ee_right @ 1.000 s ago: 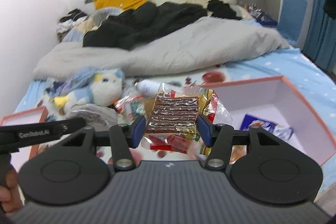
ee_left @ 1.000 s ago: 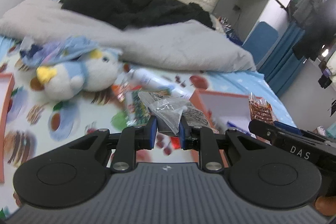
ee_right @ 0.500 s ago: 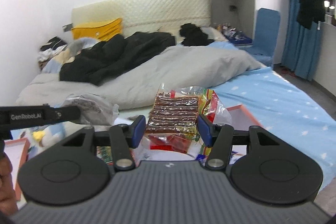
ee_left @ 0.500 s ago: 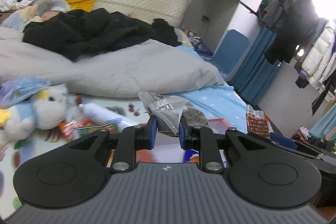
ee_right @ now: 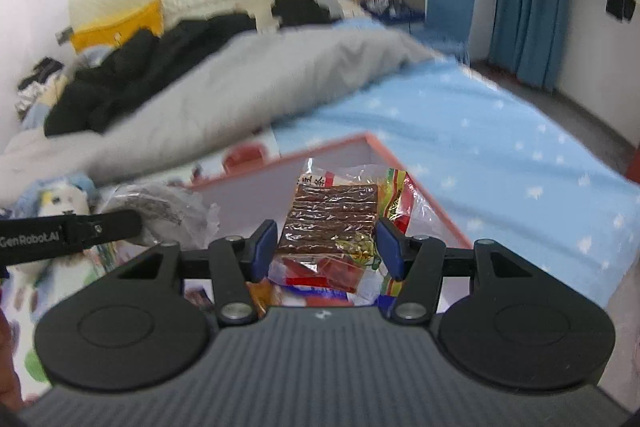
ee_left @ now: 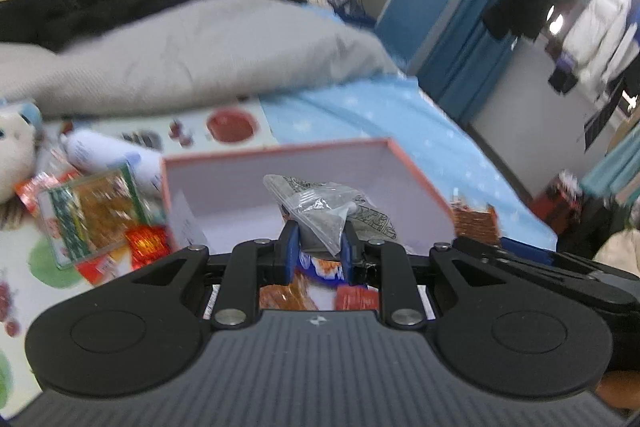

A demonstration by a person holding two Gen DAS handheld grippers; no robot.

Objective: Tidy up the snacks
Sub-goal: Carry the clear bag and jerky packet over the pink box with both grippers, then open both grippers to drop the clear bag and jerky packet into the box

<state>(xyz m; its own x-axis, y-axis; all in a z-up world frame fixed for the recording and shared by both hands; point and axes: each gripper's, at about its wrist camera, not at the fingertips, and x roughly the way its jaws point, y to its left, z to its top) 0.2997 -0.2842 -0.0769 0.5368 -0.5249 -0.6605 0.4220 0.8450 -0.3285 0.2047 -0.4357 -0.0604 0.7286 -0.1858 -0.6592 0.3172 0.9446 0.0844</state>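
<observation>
Two packets poised over the orange-rimmed box (ee_left: 416,179), presumably for dropping in: left gripper (ee_left: 318,257) clamps a clear grey bag (ee_left: 320,215), right gripper (ee_right: 326,247) clamps a jerky pack (ee_right: 332,215).

Beside the smooth, matt white-walled cardboard box (ee_left: 240,187): glossy crinkled clear-plastic pouch (ee_left: 320,211) between matt black plastic left gripper (ee_left: 319,251) pads; shiny film jerky packet (ee_right: 332,215) in right gripper (ee_right: 326,247); soft grey cloth quilt (ee_left: 200,47) behind box.
</observation>
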